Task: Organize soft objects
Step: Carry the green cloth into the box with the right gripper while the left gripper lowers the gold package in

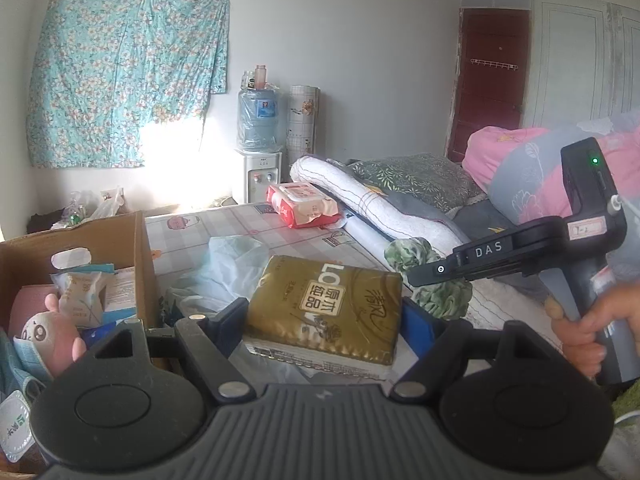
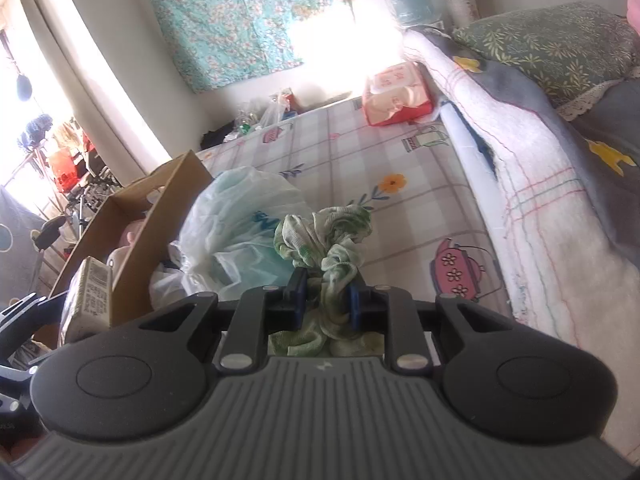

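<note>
My left gripper [image 1: 324, 320] is shut on a gold tissue pack [image 1: 326, 304] and holds it above the bed, just right of the cardboard box [image 1: 132, 240]. The pack also shows in the right wrist view [image 2: 90, 300] beside the box [image 2: 160, 216]. My right gripper [image 2: 327, 300] is shut on a green-and-white cloth [image 2: 328, 240], bunched between its blue fingers [image 2: 298, 296]. In the left wrist view the right gripper's tip [image 1: 440, 270] holds the cloth [image 1: 432, 280] to the right of the pack. The box holds a pink plush toy [image 1: 48, 336] and small packets.
A pale plastic bag [image 2: 240, 232] lies next to the box on the checked mattress sheet [image 2: 360, 152]. A red wet-wipe pack [image 2: 396, 94] lies at the far end. Rolled white and grey bedding [image 2: 540, 184] and pillows line the right side. A water dispenser [image 1: 258, 148] stands by the wall.
</note>
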A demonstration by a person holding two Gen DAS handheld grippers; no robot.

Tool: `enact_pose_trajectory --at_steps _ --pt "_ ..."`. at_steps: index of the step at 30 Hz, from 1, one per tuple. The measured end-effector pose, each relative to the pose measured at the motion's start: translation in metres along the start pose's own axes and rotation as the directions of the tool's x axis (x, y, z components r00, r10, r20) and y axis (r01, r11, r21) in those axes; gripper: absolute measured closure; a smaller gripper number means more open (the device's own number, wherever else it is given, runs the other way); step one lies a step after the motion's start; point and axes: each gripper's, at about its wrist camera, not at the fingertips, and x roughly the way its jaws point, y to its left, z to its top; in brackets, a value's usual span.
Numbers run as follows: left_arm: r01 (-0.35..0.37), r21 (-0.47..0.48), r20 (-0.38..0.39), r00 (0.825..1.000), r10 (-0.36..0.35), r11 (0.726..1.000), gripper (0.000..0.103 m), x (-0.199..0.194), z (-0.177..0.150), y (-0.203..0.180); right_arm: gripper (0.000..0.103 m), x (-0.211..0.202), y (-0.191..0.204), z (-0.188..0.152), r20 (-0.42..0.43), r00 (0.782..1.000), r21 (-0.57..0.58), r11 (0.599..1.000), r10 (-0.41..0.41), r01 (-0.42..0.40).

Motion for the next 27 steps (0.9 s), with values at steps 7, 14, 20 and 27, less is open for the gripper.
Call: enact_pose_trajectory --at_steps 7,14,20,27 --pt "-0.101 -0.069 -0.008 0.995 0.101 0.992 0.023 -0.033 0.002 0.055 0.084 0.015 0.076 0.019 -0.021 0.975 -0.046 0.974 0.223 -0.224" --pt "-0.23 -0.156 -0.068 0.973 0.222 0.961 0.023 -0.057 -0.012 0.114 0.083 0.053 0.157 0.029 -0.152 0.91 -0.119 0.906 0.387 -0.405" --pt "-0.242 -0.187 -0.147 0.965 0.216 0.952 0.023 -0.054 -0.027 0.143 0.082 0.087 0.213 0.03 -0.284 0.87 -0.174 0.871 0.402 -0.46" --pt "-0.208 -0.295 -0.3 0.947 0.116 0.933 0.023 -0.025 -0.044 0.175 0.079 0.109 0.255 0.028 -0.384 0.835 -0.234 0.834 0.394 -0.501"
